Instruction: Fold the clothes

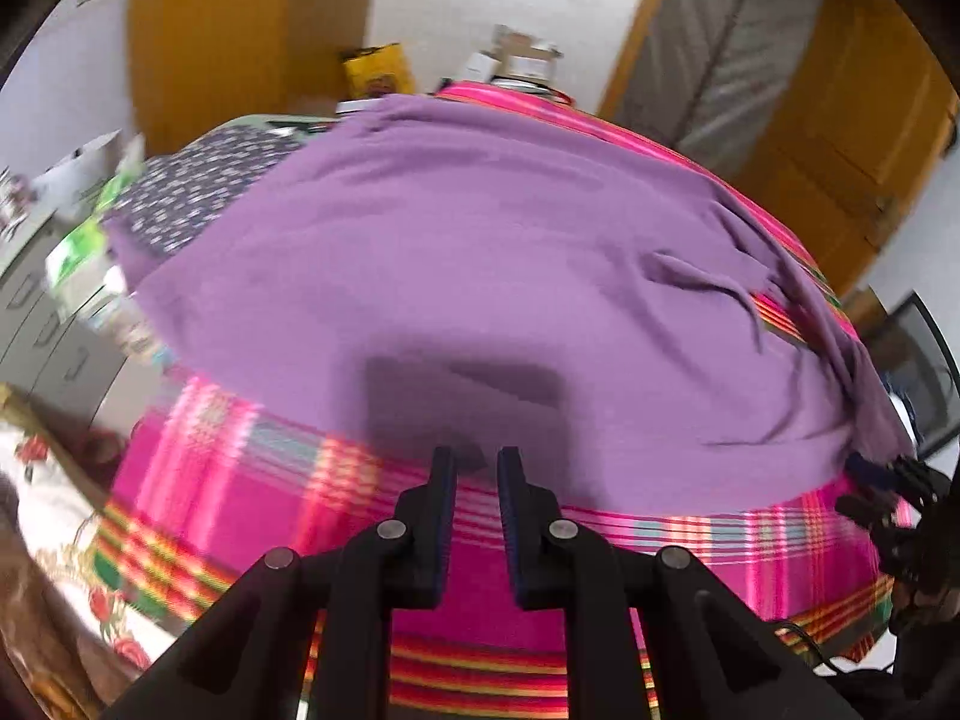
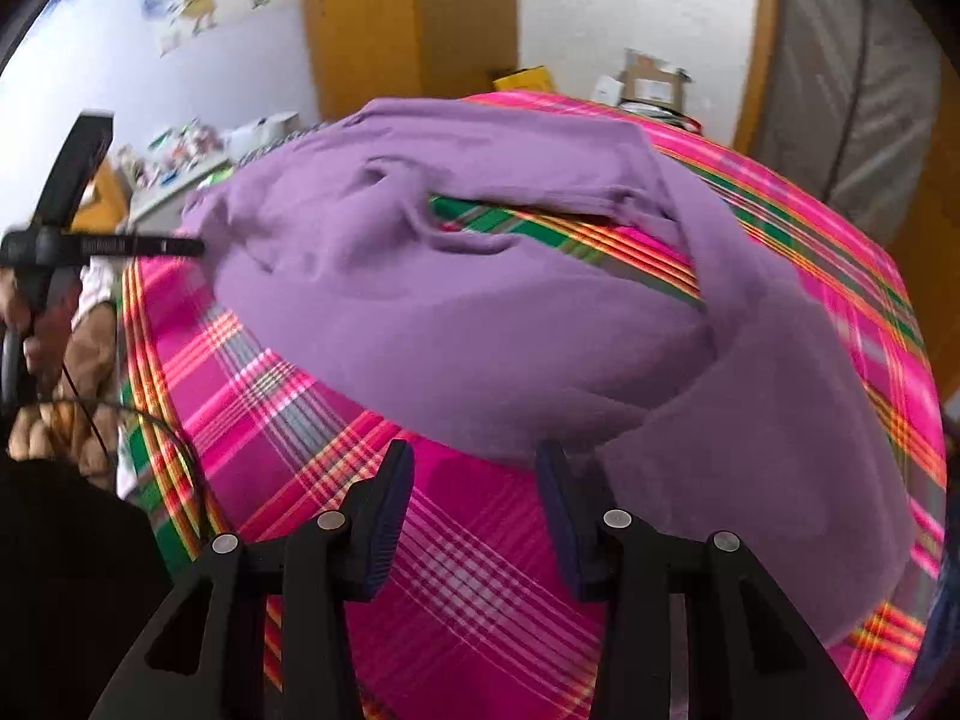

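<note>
A purple garment [image 1: 480, 252] lies spread over a pink plaid cloth [image 1: 252, 480] that covers the table. My left gripper [image 1: 477, 453] hovers at the garment's near hem, its fingers a narrow gap apart with nothing between them, and its shadow falls on the fabric. In the right wrist view the purple garment [image 2: 480, 324] shows a fold with plaid visible through a gap. My right gripper [image 2: 474, 450] is open wide just short of the hem, its right finger [image 2: 558, 498] beside a hanging flap. The left gripper [image 2: 180, 247] shows at the garment's left edge.
A dark patterned garment [image 1: 198, 180] lies at the far left of the table. Boxes [image 1: 522, 60] and a yellow pack [image 1: 375, 69] stand at the far end. Grey drawers [image 1: 48, 324] and clutter are at the left, and wooden doors [image 1: 840, 90] stand behind.
</note>
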A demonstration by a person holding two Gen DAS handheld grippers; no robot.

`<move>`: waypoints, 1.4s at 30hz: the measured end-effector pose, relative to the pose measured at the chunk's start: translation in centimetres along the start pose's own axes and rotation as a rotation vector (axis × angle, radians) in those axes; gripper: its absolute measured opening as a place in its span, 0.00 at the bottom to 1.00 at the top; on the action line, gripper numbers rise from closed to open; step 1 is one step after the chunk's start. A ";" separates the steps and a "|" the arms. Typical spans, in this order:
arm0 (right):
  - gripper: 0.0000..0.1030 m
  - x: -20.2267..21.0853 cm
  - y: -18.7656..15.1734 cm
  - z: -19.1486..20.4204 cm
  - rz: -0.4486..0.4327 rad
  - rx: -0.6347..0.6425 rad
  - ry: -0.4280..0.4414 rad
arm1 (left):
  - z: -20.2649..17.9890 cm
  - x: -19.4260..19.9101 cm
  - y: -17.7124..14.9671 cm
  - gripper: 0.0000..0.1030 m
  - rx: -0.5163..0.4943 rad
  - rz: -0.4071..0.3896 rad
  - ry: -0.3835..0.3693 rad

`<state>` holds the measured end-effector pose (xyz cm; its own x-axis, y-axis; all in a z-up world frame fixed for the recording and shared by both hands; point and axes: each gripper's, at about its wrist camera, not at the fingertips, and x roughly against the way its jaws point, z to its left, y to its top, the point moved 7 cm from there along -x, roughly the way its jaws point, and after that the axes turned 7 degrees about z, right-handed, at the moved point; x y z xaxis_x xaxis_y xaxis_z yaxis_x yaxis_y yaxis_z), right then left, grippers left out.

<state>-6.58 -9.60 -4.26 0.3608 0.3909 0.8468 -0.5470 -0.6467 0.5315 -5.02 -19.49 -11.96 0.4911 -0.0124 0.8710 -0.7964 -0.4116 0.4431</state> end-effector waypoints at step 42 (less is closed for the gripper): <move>0.31 0.1 0.6 3.7 -0.004 0.257 0.097 | 14.6 1.0 2.7 0.23 0.494 -0.126 -0.058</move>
<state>-4.11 -12.37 -3.95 0.2815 0.4471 0.8490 -0.3317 -0.7849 0.5233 -1.56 -33.96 -13.02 0.6024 0.0199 0.7979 -0.4750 -0.7945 0.3784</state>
